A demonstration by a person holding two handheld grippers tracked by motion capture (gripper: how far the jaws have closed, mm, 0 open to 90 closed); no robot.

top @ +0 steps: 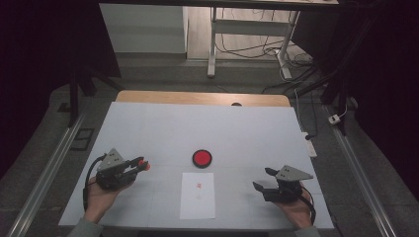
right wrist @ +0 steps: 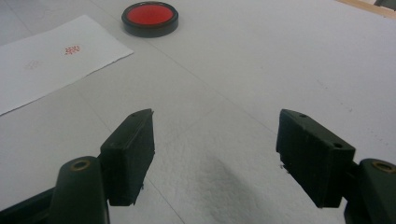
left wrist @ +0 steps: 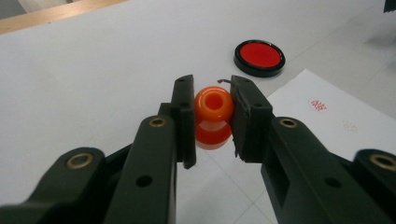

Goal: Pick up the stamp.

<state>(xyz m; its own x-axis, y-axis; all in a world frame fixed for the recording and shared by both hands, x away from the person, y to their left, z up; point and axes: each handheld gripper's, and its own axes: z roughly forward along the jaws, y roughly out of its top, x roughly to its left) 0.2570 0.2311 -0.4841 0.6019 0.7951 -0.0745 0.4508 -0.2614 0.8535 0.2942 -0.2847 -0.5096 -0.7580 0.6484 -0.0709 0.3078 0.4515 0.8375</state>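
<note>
Your left gripper [top: 140, 165] sits at the left of the white surface [top: 148, 128] in the high view, with your hand under it and its grey three-cornered plate on top. Its jaws are clamped on a small orange stamp [left wrist: 213, 116]: in the left gripper view the two black pads press on either side of it. The piece is glossy, with a rounded top that has a round hollow in it and a narrower waist below. In the high view it shows as an orange spot [top: 144, 164] at the tips of the jaws. Whether its base rests on the surface or hangs just above it, you cannot tell from these views.

Your right gripper [top: 264, 178] lies at the right side of the surface, well apart from the left one. Its jaws stand wide open with nothing between them; the right gripper view shows bare white surface in the gap.

Between your two hands lies a white sheet of paper [top: 197, 195] with a small red mark [top: 199, 185] near its upper part. In the right gripper view a second, fainter mark [right wrist: 31, 65] lies beside the red one. Just beyond the sheet's far edge sits a round black ink pad with a red centre [top: 202, 158], near the paper but not touching it. The far edge of the surface shows a strip of wood [top: 197, 98].
</note>
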